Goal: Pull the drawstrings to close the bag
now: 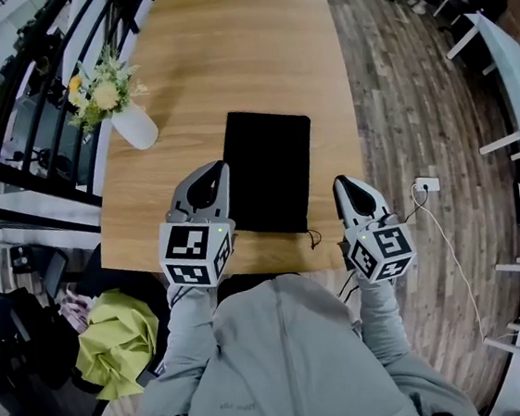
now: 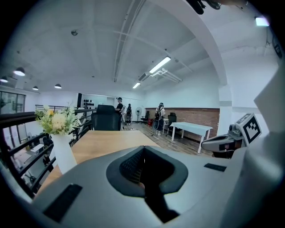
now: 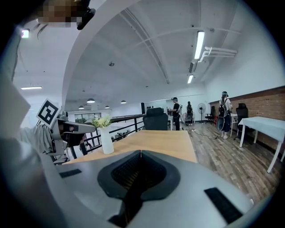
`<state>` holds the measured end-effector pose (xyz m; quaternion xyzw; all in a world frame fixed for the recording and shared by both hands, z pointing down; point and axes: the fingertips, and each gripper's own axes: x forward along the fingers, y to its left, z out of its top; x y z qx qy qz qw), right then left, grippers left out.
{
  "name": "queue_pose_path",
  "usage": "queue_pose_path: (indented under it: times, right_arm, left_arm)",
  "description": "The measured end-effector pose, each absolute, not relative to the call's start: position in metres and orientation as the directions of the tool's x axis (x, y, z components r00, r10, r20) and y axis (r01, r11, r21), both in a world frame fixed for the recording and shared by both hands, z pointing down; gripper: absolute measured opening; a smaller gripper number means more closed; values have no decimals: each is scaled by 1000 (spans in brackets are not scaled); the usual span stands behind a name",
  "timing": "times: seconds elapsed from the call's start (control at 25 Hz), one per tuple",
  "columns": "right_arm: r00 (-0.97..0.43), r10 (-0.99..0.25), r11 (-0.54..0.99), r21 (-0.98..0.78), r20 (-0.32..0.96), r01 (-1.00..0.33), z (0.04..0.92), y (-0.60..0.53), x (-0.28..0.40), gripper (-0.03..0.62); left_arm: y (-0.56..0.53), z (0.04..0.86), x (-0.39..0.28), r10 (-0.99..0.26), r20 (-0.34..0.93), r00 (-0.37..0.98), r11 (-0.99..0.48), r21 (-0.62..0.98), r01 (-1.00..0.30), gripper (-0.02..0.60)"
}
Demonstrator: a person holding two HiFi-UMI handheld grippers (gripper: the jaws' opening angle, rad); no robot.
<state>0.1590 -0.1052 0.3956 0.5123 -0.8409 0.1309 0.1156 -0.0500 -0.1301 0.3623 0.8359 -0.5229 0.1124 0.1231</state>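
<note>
A flat black drawstring bag (image 1: 270,169) lies on the wooden table (image 1: 224,57), its mouth toward me. A thin black drawstring (image 1: 313,238) trails from its near right corner. My left gripper (image 1: 222,167) hovers by the bag's near left edge, shut, with nothing between its jaws. My right gripper (image 1: 340,184) sits just right of the bag's near right corner, also shut and empty. Both gripper views look level across the tabletop; the left gripper (image 2: 143,149) and right gripper (image 3: 140,153) show closed jaws there, and the bag is hidden below them.
A white vase with flowers (image 1: 134,123) stands at the table's left edge. A black railing (image 1: 5,101) runs along the left. On the floor lie a yellow-green cloth (image 1: 117,344) and a white socket with cable (image 1: 425,184). White tables (image 1: 516,80) stand at right.
</note>
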Motion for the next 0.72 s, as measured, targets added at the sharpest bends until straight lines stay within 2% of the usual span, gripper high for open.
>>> queue_pose_path:
  times: [0.72]
  right_arm:
    - [-381, -866, 362, -120, 325, -925, 402, -96, 161, 25]
  left_arm:
    - [-120, 388, -79, -825, 368, 429, -408, 138, -903, 29]
